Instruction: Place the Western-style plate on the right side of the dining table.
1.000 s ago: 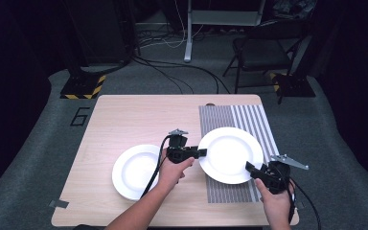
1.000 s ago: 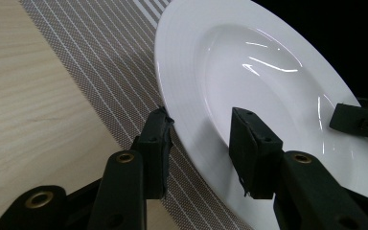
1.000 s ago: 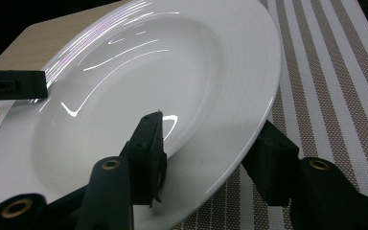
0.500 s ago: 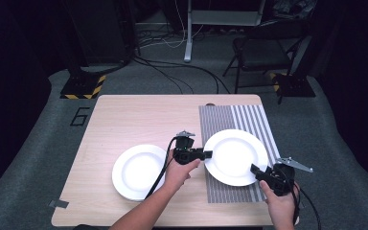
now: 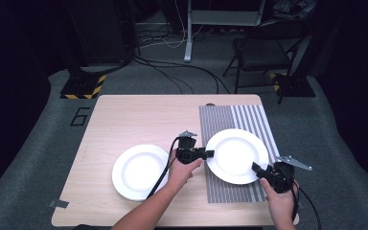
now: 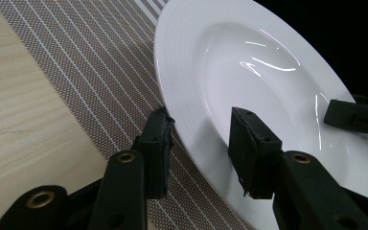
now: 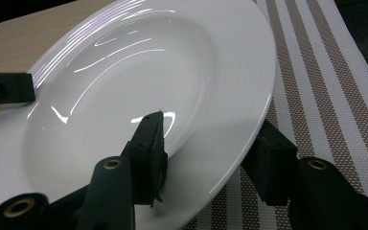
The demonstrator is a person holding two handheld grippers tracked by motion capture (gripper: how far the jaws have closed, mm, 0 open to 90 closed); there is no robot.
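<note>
Wooden surface (image 5: pixel 124 120) carries 2 plates; the left gripper (image 5: pixel 210 154) and right gripper (image 5: pixel 256 168) each straddle the right plate's (image 5: pixel 237 155) rim on the striped mat (image 5: pixel 249 117), jaws spread.

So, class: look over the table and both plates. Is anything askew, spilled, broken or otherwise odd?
Nothing is spilled or broken. The one oddity is the plate on the striped mat: the left gripper and right gripper each straddle its rim on opposite sides, and it looks tilted, its rim raised off the striped mat. The other plate lies flat on the table.
</note>
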